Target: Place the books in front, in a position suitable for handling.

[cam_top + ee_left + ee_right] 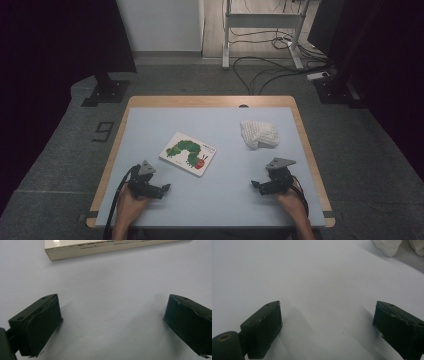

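A square picture book point(188, 153) with a green caterpillar on its white cover lies flat near the middle of the pale blue table point(220, 200). A crumpled white cloth point(259, 134) lies at the back right. My left gripper point(164, 189) rests low at the front left, jaws wide open over bare table, with the book's thick edge point(100, 248) just ahead of it. My right gripper point(256, 185) sits at the front right, also open with nothing between its jaws; the cloth point(392, 246) shows at the far right corner of its view.
The table has a wooden rim point(210, 101). Beyond it, on the grey floor, stand a white desk frame point(262, 30) with loose cables point(270, 70) and dark stands point(107, 90) on both sides. The person's hands hold both grippers near the front edge.
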The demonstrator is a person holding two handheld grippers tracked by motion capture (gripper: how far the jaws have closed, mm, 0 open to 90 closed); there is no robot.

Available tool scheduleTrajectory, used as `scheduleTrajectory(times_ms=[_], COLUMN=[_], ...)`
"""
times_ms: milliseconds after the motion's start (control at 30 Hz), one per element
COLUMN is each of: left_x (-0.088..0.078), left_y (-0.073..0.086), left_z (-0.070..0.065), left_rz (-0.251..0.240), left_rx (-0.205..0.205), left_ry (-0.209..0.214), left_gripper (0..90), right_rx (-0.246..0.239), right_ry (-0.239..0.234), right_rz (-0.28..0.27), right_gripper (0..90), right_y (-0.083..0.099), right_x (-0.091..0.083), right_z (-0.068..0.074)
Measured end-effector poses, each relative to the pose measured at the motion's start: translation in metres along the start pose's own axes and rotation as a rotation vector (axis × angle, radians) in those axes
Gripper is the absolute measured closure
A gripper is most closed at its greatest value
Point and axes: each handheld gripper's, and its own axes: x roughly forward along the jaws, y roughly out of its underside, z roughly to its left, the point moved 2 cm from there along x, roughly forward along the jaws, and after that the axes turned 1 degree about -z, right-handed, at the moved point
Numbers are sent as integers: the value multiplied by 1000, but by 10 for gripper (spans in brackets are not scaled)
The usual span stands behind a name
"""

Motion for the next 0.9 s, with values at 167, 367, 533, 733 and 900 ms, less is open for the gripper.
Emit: scheduleTrajectory(times_ms=[167, 367, 533, 733, 900], left_x=[0, 0, 0, 0, 0], left_y=[0, 0, 0, 0, 0], left_z=[0, 0, 0, 0, 0], left_rz=[0, -1, -1, -1, -1], left_rx=[0, 0, 0, 0, -1], left_ry=[0, 0, -1, 0, -2], left_gripper=[6, 7, 7, 8, 9], right_rx=[-1, 1, 4, 27, 55], right_ry=[1, -1, 4, 6, 3], right_rz=[1, 4, 4, -3, -22], right_gripper=[79, 80, 81, 84, 69], right_y=[0, 0, 0, -1, -4], right_x=[0, 0, 0, -1, -7], right_z=[0, 0, 0, 0, -3])
